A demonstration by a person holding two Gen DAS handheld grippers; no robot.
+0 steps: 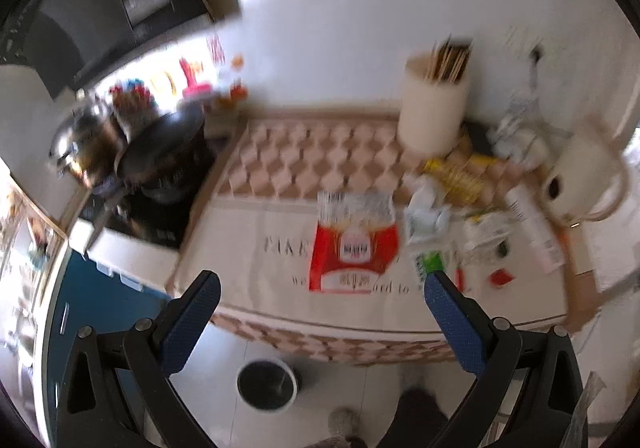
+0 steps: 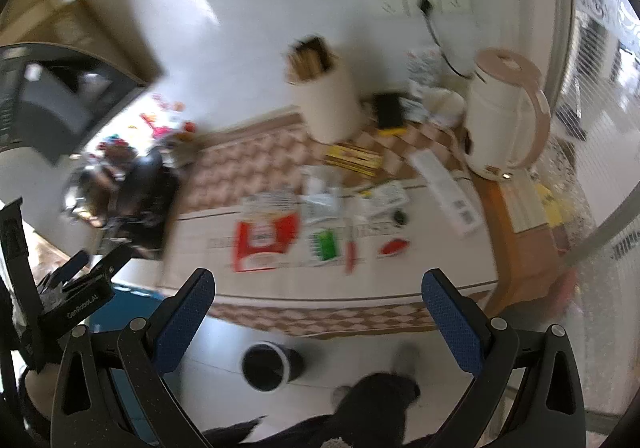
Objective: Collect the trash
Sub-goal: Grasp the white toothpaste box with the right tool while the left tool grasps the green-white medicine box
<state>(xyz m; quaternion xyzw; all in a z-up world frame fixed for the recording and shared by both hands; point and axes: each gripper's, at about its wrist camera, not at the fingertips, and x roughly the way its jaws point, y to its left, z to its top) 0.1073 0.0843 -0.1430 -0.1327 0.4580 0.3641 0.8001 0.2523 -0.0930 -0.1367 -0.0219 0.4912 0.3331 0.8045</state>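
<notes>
Trash lies scattered on a cloth-covered counter [image 1: 280,232]. A red and white wrapper [image 1: 354,246] [image 2: 266,240] lies flat near the front edge. To its right lie a crumpled white wrapper [image 1: 426,218], a green packet [image 1: 430,262] [image 2: 326,244] and a small red scrap [image 1: 500,278] [image 2: 394,248]. A black bin [image 1: 267,384] [image 2: 267,366] stands on the floor below the counter. My left gripper [image 1: 322,284] is open, above the counter's front edge, holding nothing. My right gripper [image 2: 320,282] is open too and holds nothing. The left gripper [image 2: 80,272] also shows at the right wrist view's left edge.
A cream holder with chopsticks [image 1: 434,104] [image 2: 326,100], a white kettle [image 2: 504,116], a long white box [image 1: 534,228] [image 2: 448,194] and a yellow packet [image 2: 354,158] stand further back. A black pan [image 1: 160,144] sits on a stove at the left. A person's legs [image 2: 376,400] are below.
</notes>
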